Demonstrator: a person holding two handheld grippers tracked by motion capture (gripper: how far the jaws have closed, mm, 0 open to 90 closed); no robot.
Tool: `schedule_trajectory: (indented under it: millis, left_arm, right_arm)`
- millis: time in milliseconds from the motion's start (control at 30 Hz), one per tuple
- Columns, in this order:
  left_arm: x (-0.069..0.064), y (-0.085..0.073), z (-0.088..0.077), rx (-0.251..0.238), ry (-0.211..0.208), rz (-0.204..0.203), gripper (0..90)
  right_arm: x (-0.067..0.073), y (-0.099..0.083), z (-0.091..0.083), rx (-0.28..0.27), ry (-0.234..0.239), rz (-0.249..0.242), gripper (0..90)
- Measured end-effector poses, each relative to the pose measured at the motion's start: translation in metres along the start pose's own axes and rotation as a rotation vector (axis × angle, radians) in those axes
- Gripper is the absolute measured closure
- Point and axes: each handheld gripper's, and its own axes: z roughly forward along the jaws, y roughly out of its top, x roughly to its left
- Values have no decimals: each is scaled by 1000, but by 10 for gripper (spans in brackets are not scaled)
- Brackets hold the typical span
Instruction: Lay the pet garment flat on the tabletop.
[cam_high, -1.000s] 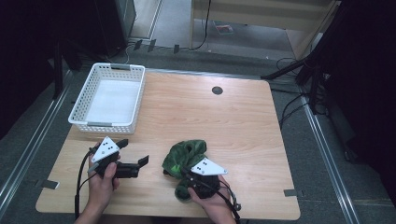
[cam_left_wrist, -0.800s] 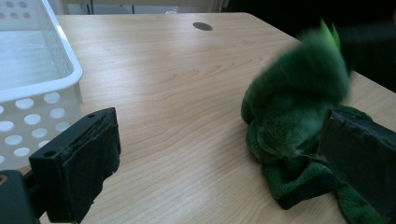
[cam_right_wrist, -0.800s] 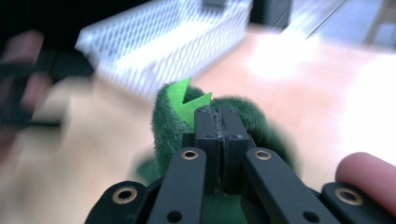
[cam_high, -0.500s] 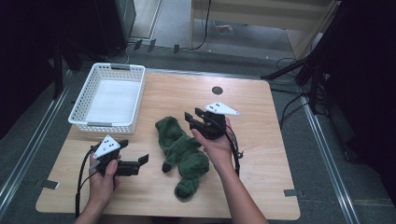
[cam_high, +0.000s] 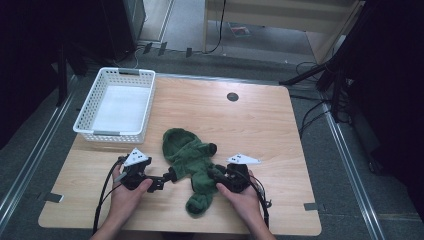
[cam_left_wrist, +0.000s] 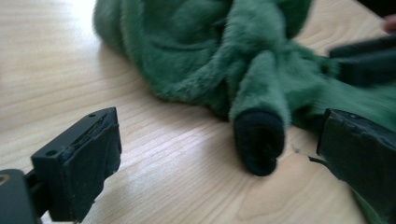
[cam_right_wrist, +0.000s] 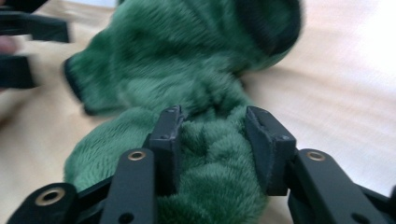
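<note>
At lower centre of the high view, a green plush garment (cam_high: 192, 165) lies on the wooden surface (cam_high: 280, 135), the right gripper (cam_high: 218, 176) closing its fingers on a fold, the left gripper (cam_high: 167, 179) spread wide around a black-cuffed sleeve (cam_left_wrist: 258, 135).

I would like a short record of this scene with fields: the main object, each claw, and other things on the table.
main object: green fleece garment, crumpled on the wooden table
left claw: jaws wide open, a black-cuffed sleeve lies between them, not pressed
right claw: jaws have just been closing, green fleece bunched between them; whether they press it I cannot tell
basket: white plastic basket at the table's far left, nothing in it
table detail: round dark cable hole near the far edge
</note>
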Motion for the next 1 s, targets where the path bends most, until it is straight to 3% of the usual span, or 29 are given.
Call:
schedule_trajectory:
  millis: [100,200,267,333,400,500,567,633,700,733,833,900,1000]
  left_arm:
    - [6,1,3,0,32,-19,62]
    - [13,7,6,-12,63,-71,77]
    - [18,12,8,-28,92,-133,178]
    - [21,17,12,-40,100,-174,195]
    - [21,22,16,-35,117,-195,229]
    - [19,27,25,-13,141,-206,265]
    - [16,31,32,7,167,-195,318]
    - [13,34,41,51,192,-166,402]
    - [13,37,49,69,201,-150,513]
    - [13,39,52,71,201,-141,605]
    - [16,50,55,69,147,-137,868]
    - [12,61,55,48,134,-101,886]
    - [5,76,60,32,153,-18,890]
  right_arm:
    - [11,2,-7,8,19,-73,550]
    - [15,23,-16,-84,15,-114,514]
    - [14,45,-17,-159,-28,-126,517]
    - [14,70,-9,-213,-75,-148,512]
    - [12,93,13,-179,-91,-193,469]
    - [4,115,56,-21,-54,-187,451]
    - [2,119,78,79,-46,-212,474]
    - [1,117,91,155,-86,-244,647]
    - [-3,113,93,191,-103,-236,822]
    - [-6,110,90,170,-107,-231,867]
    - [-16,101,73,94,-129,-185,894]
    - [-22,94,55,18,-166,-173,897]
    - [-30,82,25,-74,-193,-140,899]
